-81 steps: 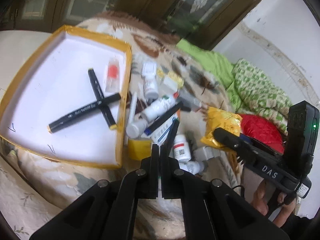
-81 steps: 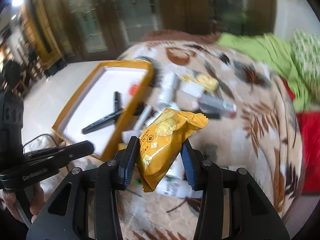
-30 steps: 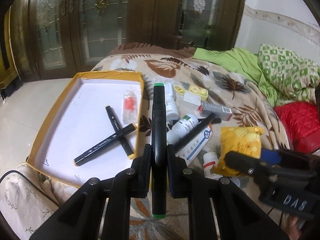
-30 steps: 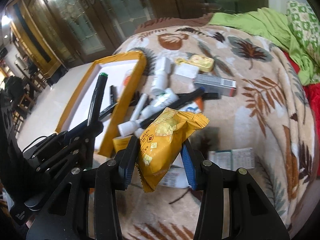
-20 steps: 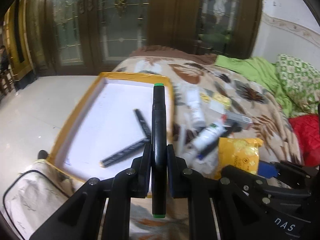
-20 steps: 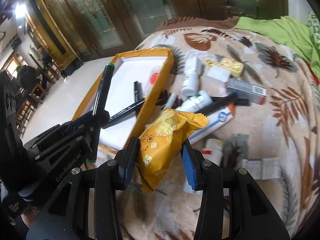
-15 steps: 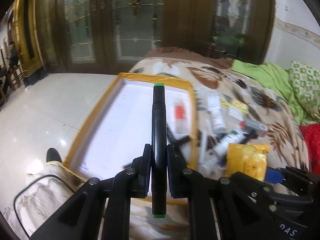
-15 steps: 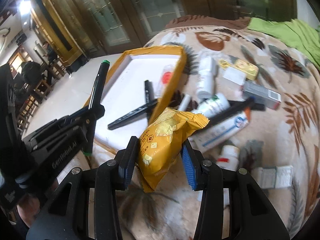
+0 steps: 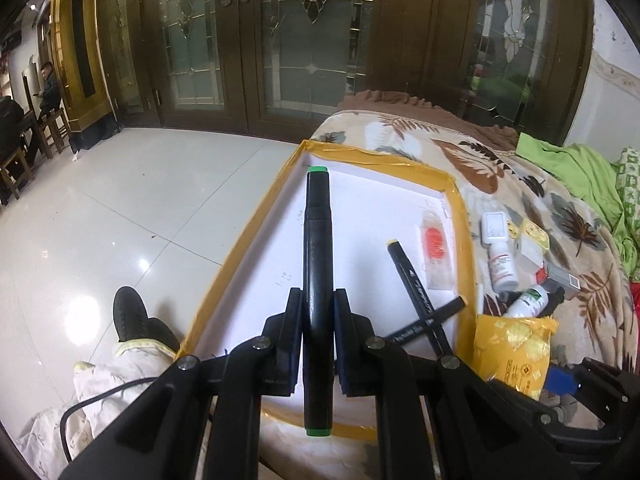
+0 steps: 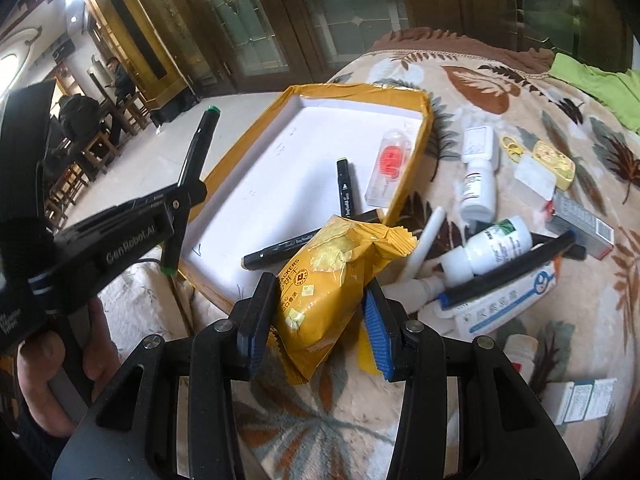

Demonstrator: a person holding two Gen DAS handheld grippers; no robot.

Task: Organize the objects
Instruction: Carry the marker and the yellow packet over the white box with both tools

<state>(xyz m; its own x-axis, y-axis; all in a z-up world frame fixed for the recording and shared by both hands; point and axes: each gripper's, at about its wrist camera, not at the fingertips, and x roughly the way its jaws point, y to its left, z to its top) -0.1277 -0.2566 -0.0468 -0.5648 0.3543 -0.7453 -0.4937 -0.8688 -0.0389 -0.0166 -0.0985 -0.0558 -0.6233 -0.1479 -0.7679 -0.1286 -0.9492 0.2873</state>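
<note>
Green-capped marker [image 9: 318,280], clamped in the left tool [image 9: 318,344], hangs over the yellow-rimmed box [image 9: 256,216]; best lowered flat beside the crossed markers [image 9: 420,312]. The right tool [image 10: 316,320] grips a cracker packet [image 10: 332,280] above the bed [image 10: 500,92].

Dim daylight, glare on floor tiles [image 9: 86,312], fisheye-warped dark corners, slight motion blur

yellow packet [image 10: 332,280] (leaf-print blanket [image 10: 500,92])

Crinkly glossy foil snack packet [image 10: 328,280], matt black plastic marker [image 9: 318,264], glossy yellow-taped box [image 9: 376,160] — fleecy blanket [image 10: 500,92], polished floor tiles [image 9: 120,208]
</note>
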